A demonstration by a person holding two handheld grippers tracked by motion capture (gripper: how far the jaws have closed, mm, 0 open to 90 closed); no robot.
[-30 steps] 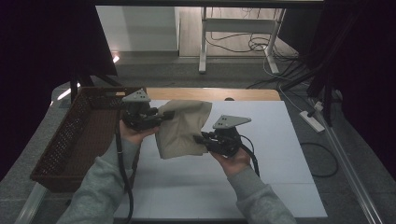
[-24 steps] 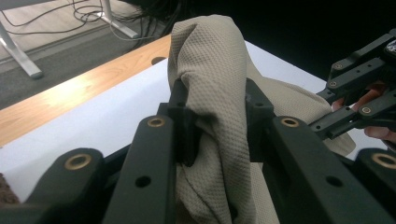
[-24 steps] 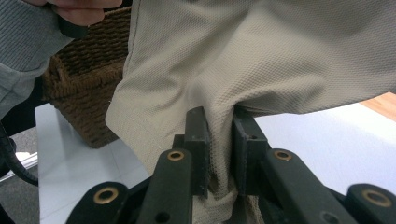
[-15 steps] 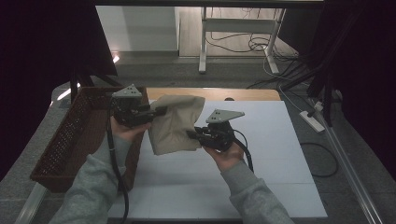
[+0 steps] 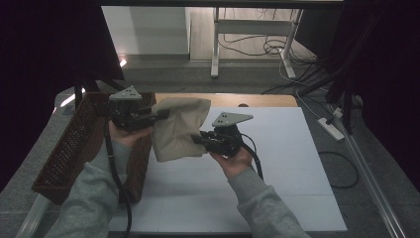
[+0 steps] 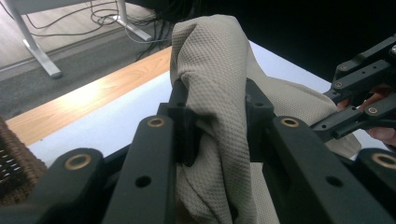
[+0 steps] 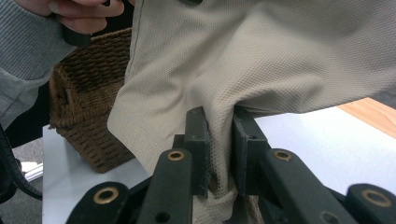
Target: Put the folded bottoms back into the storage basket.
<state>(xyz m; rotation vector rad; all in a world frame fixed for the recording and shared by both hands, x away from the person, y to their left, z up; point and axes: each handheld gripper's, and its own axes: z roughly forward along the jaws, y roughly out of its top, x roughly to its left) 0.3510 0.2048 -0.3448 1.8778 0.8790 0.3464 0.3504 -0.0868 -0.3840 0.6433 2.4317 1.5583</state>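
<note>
The right claw [image 5: 199, 140] pinches the near, low edge of the tan cloth [image 5: 178, 130]. The left claw [image 5: 163, 115] grips its far top corner. The cloth hangs above the white surface [image 5: 277, 163], beside the basket [image 5: 74, 148] on its left.

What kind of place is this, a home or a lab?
Most likely a lab or recording workspace: a white table between dark curtains, loose cables on the floor, and a person working a beige cloth with two handheld grippers beside a wicker basket.
</note>
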